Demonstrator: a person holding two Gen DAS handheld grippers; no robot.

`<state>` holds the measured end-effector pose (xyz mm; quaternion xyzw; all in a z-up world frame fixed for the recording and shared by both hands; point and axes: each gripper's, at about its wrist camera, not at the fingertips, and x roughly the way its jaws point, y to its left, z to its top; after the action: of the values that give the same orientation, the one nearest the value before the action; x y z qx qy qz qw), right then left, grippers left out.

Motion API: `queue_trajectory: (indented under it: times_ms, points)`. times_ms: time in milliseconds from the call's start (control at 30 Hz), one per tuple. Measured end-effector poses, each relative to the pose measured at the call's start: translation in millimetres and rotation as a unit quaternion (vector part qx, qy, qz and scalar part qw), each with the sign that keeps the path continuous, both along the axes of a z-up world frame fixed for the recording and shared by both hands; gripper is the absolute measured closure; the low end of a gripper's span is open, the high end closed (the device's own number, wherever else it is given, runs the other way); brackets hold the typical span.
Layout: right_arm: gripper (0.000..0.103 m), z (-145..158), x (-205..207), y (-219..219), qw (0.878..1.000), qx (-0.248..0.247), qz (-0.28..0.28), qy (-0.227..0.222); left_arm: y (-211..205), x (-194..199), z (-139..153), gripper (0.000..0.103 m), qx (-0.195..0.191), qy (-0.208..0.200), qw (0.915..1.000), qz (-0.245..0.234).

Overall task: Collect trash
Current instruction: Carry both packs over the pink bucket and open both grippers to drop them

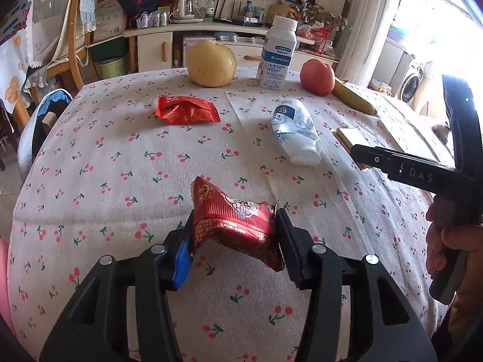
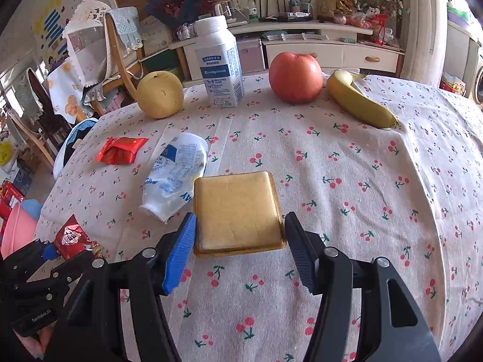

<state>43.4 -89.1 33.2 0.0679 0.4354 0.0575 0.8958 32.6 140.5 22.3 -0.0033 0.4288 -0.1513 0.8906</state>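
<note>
My left gripper (image 1: 235, 220) is shut on a crumpled red snack wrapper (image 1: 238, 226), held just above the cherry-print tablecloth (image 1: 120, 157). In the right wrist view the same wrapper (image 2: 72, 236) shows at the lower left. My right gripper (image 2: 240, 220) is shut on a flat gold packet (image 2: 238, 211), its pads against the packet's two sides. One of its fingers (image 1: 392, 164) reaches in from the right in the left wrist view, with the gold packet (image 1: 347, 137) at its tip. A second red wrapper (image 1: 187, 110) and a squashed white plastic bottle (image 1: 297, 129) lie on the cloth.
Along the far edge stand a pear (image 1: 211, 63), an upright white milk bottle (image 1: 276, 57), an apple (image 1: 317, 77) and a banana (image 2: 359, 102). A pink bin (image 2: 15, 229) sits below the table's left side. A wooden chair (image 1: 75, 45) stands beyond the left corner.
</note>
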Motion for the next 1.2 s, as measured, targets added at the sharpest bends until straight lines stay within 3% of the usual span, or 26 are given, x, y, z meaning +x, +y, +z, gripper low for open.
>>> queue_trajectory:
  times_ms: [500, 1200]
  points:
    - [0.042, 7.7, -57.4, 28.4, 1.000, 0.005, 0.004, 0.001, 40.8, -30.7, 17.7, 0.051, -0.037, -0.007, 0.9980, 0.050]
    - [0.042, 24.0, -107.9, 108.3, 0.996, -0.011, 0.085, -0.005, 127.5, -60.8, 59.3, 0.051, -0.033, -0.055, 0.9852, 0.159]
